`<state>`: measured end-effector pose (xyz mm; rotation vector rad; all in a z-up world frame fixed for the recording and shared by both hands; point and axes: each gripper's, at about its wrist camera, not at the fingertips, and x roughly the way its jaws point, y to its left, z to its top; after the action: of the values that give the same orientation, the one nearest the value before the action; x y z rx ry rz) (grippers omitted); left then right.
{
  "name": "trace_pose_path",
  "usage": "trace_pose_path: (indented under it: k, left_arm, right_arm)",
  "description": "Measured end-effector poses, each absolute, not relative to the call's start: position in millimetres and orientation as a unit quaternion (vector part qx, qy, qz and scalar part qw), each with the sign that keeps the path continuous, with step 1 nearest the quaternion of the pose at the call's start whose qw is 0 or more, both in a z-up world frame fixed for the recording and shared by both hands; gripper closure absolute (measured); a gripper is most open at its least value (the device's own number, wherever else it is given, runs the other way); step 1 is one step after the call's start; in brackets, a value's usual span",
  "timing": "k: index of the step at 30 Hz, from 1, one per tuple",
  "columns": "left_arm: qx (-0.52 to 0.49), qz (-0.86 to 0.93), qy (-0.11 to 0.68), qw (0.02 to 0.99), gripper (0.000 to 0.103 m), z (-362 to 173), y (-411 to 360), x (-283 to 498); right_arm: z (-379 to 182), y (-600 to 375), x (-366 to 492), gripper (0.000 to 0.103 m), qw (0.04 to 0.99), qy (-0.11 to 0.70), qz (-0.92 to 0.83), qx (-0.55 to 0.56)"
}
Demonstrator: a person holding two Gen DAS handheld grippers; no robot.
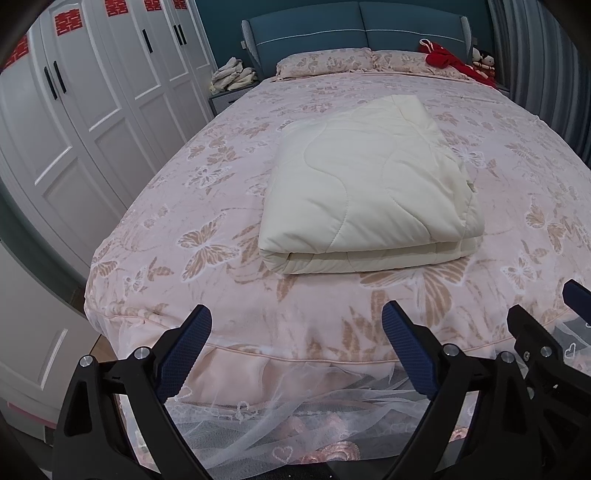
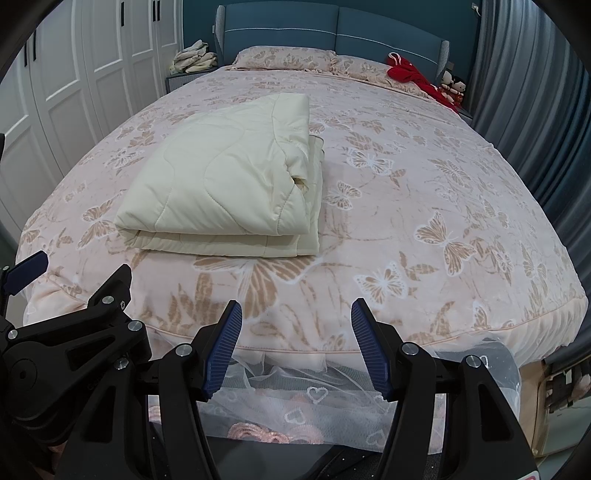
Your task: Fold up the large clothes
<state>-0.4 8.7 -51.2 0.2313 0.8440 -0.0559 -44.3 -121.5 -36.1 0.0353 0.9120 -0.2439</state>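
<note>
Where the wide bed with its pink butterfly-print cover (image 1: 207, 206) fills the room, bare cover remains on every side of the load, broadest toward the grey curtain (image 2: 535, 122) on the right. White panelled wardrobe doors (image 1: 92, 110) run close along the left edge. A blue padded headboard (image 1: 354, 33) closes the far end, with two matching pillows (image 1: 325, 62) beneath it. The folded cream quilted blanket (image 1: 369, 184) lies flat on the near half of the bed, left of centre in the right wrist view, its long axis running foot to head, its rounded fold facing the foot and its layered open edges on the right. Nothing rests on it. A red garment (image 2: 410, 74) and small dolls sit at the far right corner, well apart. The left gripper (image 1: 295, 339) and right gripper (image 2: 295, 332) hang side by side over the foot edge, jaws spread, grasping nothing, clear of the blanket.
</note>
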Motion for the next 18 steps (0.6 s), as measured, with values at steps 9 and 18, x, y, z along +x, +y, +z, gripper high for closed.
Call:
trace_pose_path:
  k: [9, 18]
  left_arm:
    - [0.115, -0.028, 0.409, 0.905, 0.012, -52.4, 9.8, 0.6]
    - [0.119, -0.029, 0.408, 0.905, 0.013, -52.8, 9.9, 1.2]
  right_arm:
    - [-36.3, -121.5, -44.3, 0.042, 0.89, 0.44, -0.118, 0.016]
    - [-36.3, -122.3, -44.5, 0.042, 0.89, 0.44, -0.117, 0.016]
